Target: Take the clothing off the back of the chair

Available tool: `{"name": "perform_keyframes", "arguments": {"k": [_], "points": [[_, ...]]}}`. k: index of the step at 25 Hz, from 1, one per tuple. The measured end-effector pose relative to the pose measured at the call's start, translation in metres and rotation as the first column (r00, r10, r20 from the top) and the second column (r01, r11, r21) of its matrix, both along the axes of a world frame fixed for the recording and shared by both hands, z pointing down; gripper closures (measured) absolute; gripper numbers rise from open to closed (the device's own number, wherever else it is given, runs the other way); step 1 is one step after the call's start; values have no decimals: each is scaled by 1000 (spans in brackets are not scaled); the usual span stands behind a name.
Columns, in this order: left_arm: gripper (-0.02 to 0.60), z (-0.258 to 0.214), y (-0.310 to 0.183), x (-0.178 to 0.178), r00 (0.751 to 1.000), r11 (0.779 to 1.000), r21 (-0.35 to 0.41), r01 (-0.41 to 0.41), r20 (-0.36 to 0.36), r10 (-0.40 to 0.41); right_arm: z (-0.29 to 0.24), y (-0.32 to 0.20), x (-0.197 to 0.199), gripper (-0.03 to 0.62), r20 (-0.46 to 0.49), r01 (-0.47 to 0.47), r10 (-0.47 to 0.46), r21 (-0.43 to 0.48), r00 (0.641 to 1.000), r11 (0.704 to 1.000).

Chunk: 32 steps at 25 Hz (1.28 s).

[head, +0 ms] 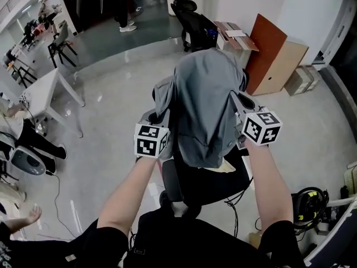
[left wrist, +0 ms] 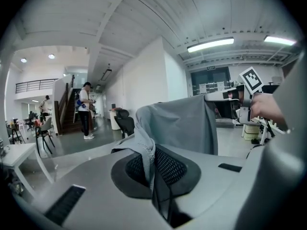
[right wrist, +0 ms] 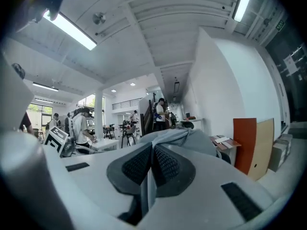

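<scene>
Pinching the grey garment, the left gripper is clamped on one edge and the right gripper on the other. The cloth hangs between them, with the chair below.

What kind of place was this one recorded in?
Probably an open-plan office or workshop: a black office chair by the far wall, a white desk at the left, and a staircase up to a railed upper level.

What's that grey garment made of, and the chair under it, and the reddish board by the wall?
The grey garment: soft matte cloth, perhaps cotton; it drapes and creases. The chair: black matte seat, fabric or plastic, unclear. The reddish board: rigid, flat, smooth, probably laminated wood.
</scene>
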State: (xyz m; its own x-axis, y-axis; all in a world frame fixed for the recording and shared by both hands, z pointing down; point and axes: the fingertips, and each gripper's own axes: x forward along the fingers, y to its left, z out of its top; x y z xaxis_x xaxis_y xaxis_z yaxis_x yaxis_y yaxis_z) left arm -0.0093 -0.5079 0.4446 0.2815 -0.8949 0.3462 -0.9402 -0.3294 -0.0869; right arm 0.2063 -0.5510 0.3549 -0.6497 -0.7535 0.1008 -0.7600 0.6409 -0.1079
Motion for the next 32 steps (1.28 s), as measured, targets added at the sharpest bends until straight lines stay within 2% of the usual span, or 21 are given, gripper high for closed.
{"name": "perform_keyframes", "arguments": {"k": [6,11,16,21,28,32], "points": [[571,-20,33,-13,1000,1000,30,5,-6,-5,-32,47,-40,577,-21,102,-101,63,995,993],[574,-38,52,-27,999,996,77,-37,8,36,-46,83,-77,577,-34,147,-144,97,989,984],[574,-48,77,-62,998,993,101,-66,20,65,-58,118,-116,577,-11,143,-143,103,990,984],[574,-46,105,-102,994,988,110,-110,18,109,-68,178,-188,577,-80,220,-210,163,974,962],[574,-47,147,-147,981,970,148,-195,45,190,-57,232,-250,577,-52,196,-191,124,980,973],[574,-48,171,-169,970,957,161,-242,44,238,-45,263,-284,577,-67,199,-192,107,979,974]]}}
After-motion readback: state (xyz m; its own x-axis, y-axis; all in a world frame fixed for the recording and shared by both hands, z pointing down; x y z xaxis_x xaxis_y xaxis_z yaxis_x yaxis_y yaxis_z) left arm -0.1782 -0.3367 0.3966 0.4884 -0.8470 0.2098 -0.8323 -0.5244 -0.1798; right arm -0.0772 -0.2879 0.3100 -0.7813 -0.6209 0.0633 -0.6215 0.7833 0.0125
